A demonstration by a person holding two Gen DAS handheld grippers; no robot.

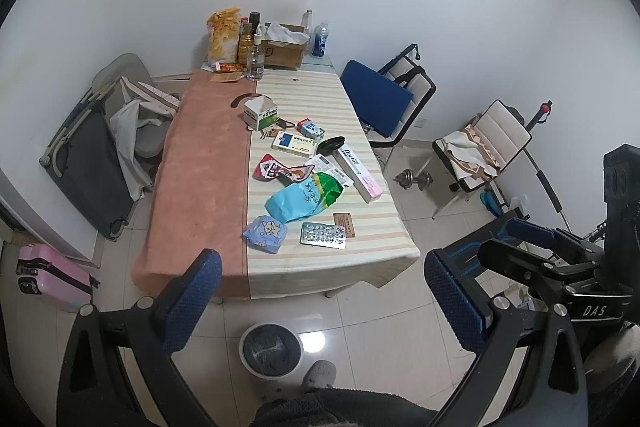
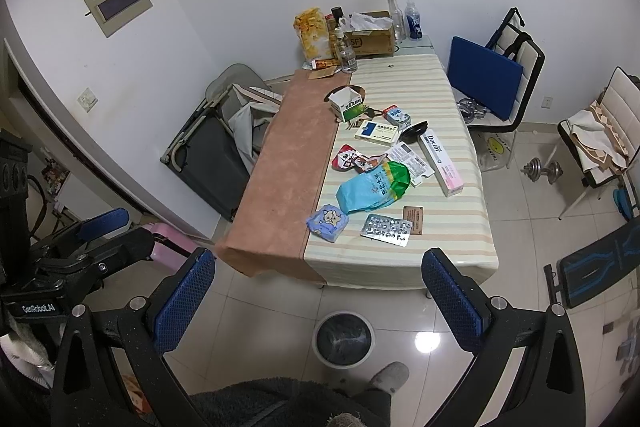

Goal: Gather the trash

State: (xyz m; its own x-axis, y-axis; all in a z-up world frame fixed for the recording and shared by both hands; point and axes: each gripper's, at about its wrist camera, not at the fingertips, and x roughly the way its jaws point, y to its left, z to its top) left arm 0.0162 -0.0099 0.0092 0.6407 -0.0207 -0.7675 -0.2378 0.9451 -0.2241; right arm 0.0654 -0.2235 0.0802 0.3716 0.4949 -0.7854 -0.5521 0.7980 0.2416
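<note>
Wrappers, a silver blister pack [image 1: 323,235] and a crumpled blue-green plastic bag [image 1: 304,198] litter the striped near-right end of the table [image 1: 200,163], ahead of both empty, spread-jawed grippers, left gripper [image 1: 320,307] and right gripper [image 2: 318,305], with the round lined bin [image 1: 271,350] below them.

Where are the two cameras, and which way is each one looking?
Left wrist: sits on the left gripper, looks forward and down at the table; the right gripper shows at its right edge, a slipper below.
Right wrist: sits on the right gripper, same aim; the left gripper shows at its left edge.
Both see the trash bin and the blue-green bag.
</note>
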